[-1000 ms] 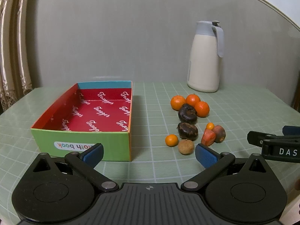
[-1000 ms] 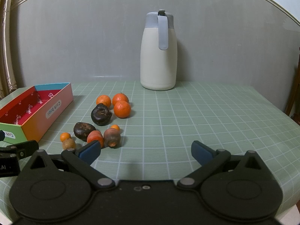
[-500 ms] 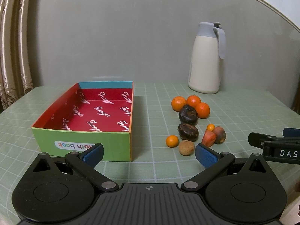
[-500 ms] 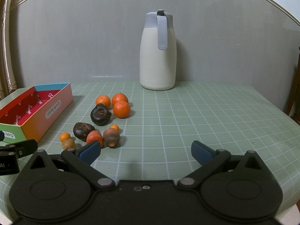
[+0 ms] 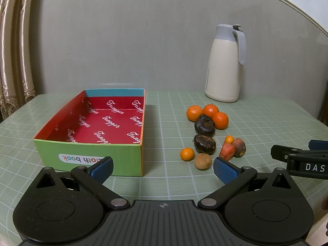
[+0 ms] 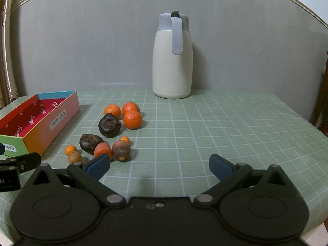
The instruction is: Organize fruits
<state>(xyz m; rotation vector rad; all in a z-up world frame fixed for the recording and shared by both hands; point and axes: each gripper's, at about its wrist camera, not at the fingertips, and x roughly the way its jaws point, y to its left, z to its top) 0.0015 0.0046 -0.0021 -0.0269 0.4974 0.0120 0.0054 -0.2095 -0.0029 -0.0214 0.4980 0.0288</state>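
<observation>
An open cardboard box [image 5: 90, 155] with a red lining and nothing inside sits on the left of the table. Loose fruit lies to its right: three oranges [image 5: 209, 110], two dark wrinkled fruits [image 5: 204, 144], two small kumquats [image 5: 187, 154], a tan round fruit [image 5: 202, 161] and two reddish fruits [image 5: 227, 151]. My left gripper [image 5: 163, 169] hovers open near the table's front edge, in front of the box corner. My right gripper [image 6: 158, 166] is open too, just right of the fruit cluster [image 6: 111, 123]; its left finger pad [image 6: 98, 165] overlaps a reddish fruit [image 6: 102, 149].
A cream thermos jug [image 6: 172, 61] with a grey lid stands at the back against the grey wall. The green gridded tablecloth [image 6: 225, 133] covers the table. A curtain [image 5: 14, 51] hangs at the far left. A wooden chair edge [image 6: 321, 102] shows at the right.
The left wrist view has shifted slightly, with the scene sitting a little lower in frame. The right gripper has barely moved. Both stay open and the fruit has not moved.
</observation>
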